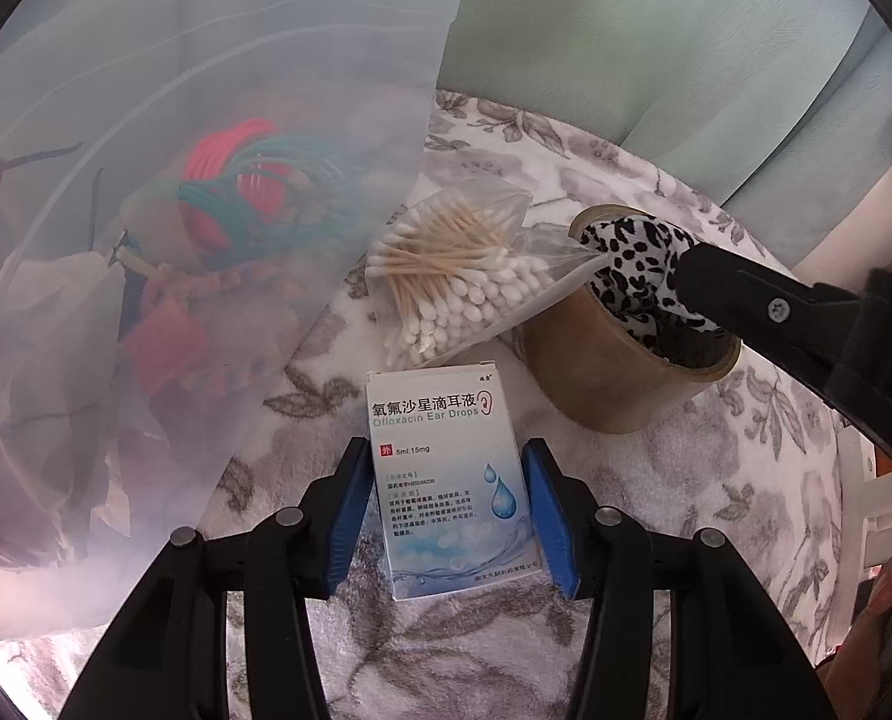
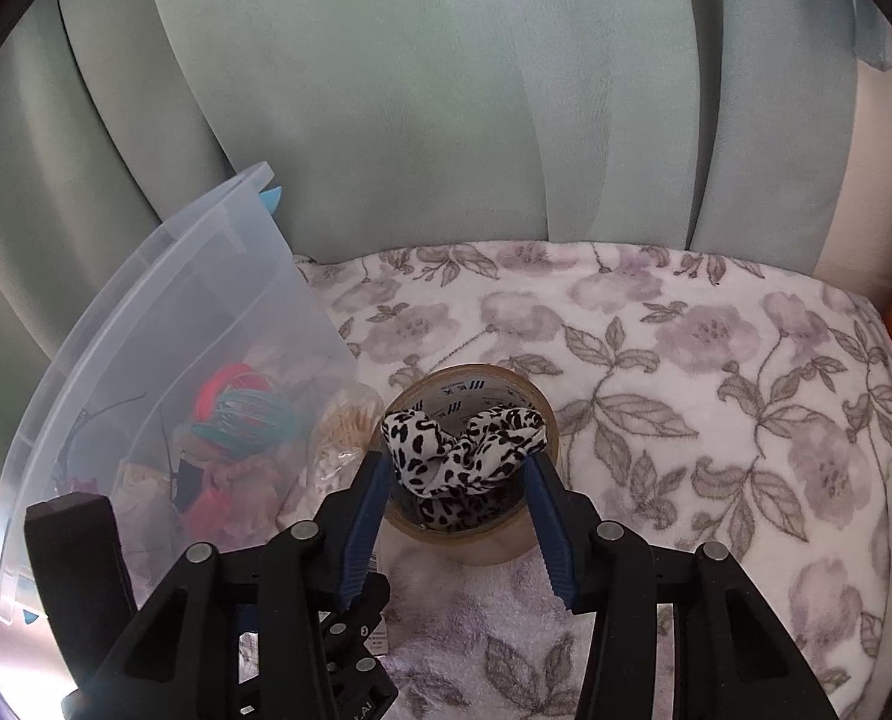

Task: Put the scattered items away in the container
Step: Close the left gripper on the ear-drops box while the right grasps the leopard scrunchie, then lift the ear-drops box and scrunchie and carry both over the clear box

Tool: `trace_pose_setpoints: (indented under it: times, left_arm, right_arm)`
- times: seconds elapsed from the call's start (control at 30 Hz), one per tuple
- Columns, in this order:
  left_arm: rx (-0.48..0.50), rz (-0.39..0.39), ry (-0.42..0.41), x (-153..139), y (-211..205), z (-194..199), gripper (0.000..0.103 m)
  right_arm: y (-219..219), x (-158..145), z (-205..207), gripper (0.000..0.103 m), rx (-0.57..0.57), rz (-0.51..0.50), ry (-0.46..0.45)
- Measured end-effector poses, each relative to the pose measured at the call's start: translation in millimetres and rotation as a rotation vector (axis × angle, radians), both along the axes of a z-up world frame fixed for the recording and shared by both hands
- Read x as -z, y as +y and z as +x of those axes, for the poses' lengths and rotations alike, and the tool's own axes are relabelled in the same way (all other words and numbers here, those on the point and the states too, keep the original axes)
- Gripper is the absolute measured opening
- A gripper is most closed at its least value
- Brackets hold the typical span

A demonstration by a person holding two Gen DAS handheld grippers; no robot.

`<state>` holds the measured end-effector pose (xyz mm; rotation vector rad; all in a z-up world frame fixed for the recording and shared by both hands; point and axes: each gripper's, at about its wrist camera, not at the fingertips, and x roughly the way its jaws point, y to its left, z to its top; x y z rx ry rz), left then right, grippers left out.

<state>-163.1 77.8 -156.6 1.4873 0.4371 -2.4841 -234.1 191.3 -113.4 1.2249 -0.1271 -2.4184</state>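
Between the blue pads of the left gripper (image 1: 446,510) sits a white and blue ear drops box (image 1: 449,474), lying flat on the floral blanket (image 1: 716,480); both pads press its long sides, so the fingers are clenched on it, with the tool tilted steeply downward over the bed. Its face reads "Ofloxacin Ear Drops" under a line of Chinese characters, then "5ml:15mg" beside a small red square, with blue water drops printed toward the right pad. Just beyond the fingertips lies a clear bag of cotton swabs (image 1: 458,276), its corner reaching to the brown tape roll (image 1: 614,360) that stands ahead and to the right of the fingers. A leopard-print cloth (image 1: 632,264) is bunched in the roll's hollow. From the right wrist view, the right gripper (image 2: 458,498) points down at that roll, and its blue pads touch the cloth on both sides over the roll's rim, grasping the fabric. Dark printed marks on the roll's inner core (image 2: 470,396) are too small to read. To the left of both sets of fingers stands the translucent plastic container (image 2: 164,324), already holding red and teal coiled items (image 2: 242,408) and other pieces blurred through its wall. Green curtains (image 2: 446,90) hang beyond the blanket.
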Motion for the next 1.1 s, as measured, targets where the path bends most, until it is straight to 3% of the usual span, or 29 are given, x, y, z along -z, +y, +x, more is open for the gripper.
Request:
trace_pose_setpoints:
  times: [0.37, 0.53, 0.8, 1.1]
  left_arm:
    - [-0.014, 0.059, -0.013, 7.4, -7.5, -6.6, 0.051]
    - [-0.015, 0.071, -0.010, 7.4, -9.2, -8.5, 0.050]
    - [-0.024, 0.099, -0.007, 5.5, -13.5, -0.8, 0.049]
    - [0.012, 0.153, -0.031, -0.9, 4.0, 4.7, 0.049]
  right_arm:
    - [-13.2, 18.9, -22.4, 0.050, 0.006, -0.012, -0.027]
    - [-11.0, 22.0, -29.6, 0.027, 0.031, -0.042, -0.051]
    - [-1.8, -6.9, -21.0, 0.024, 0.069, -0.092, 0.010]
    - [32.7, -34.0, 18.0, 0.023, 0.130, -0.123, 0.055]
